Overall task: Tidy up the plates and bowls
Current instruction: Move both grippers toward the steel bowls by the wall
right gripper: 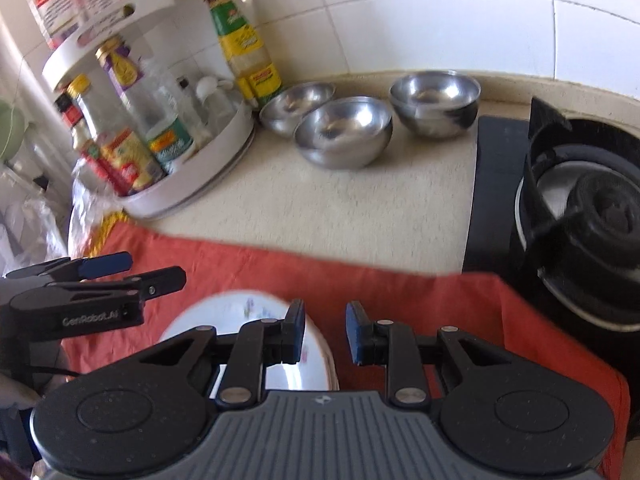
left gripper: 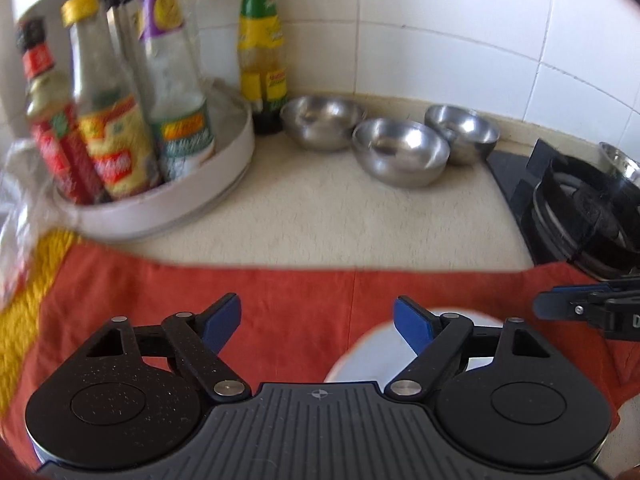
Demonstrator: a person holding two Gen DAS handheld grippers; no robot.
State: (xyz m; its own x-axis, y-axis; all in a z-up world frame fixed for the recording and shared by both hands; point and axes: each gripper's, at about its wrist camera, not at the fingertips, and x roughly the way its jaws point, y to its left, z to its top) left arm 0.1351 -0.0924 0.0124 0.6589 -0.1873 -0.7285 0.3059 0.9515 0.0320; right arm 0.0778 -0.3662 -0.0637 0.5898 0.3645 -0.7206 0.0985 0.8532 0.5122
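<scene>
I hold the left gripper (left gripper: 318,322) above the orange cloth (left gripper: 280,300) with its jaws spread wide and nothing between them. Its right finger overlaps the rim of the white plate (left gripper: 368,350), which lies flat on the cloth; I cannot tell whether the finger touches it.

I hold the right gripper (right gripper: 325,330) above the same cloth (right gripper: 420,300), jaws at a narrow gap, gripping nothing. The plate (right gripper: 232,312), with a faint printed pattern, lies under its left finger and extends to the left of it.

Three steel bowls sit on the beige counter (right gripper: 320,208) near the tiled wall (right gripper: 400,20): the left bowl (right gripper: 296,98) beside the yellow-labelled bottle (right gripper: 244,48), the middle bowl (right gripper: 343,130) in front of and touching it, and the right bowl (right gripper: 435,100) apart, by the black gas stove (right gripper: 560,200). A white two-tier turntable rack (right gripper: 192,176) with sauce bottles stands at the left.
</scene>
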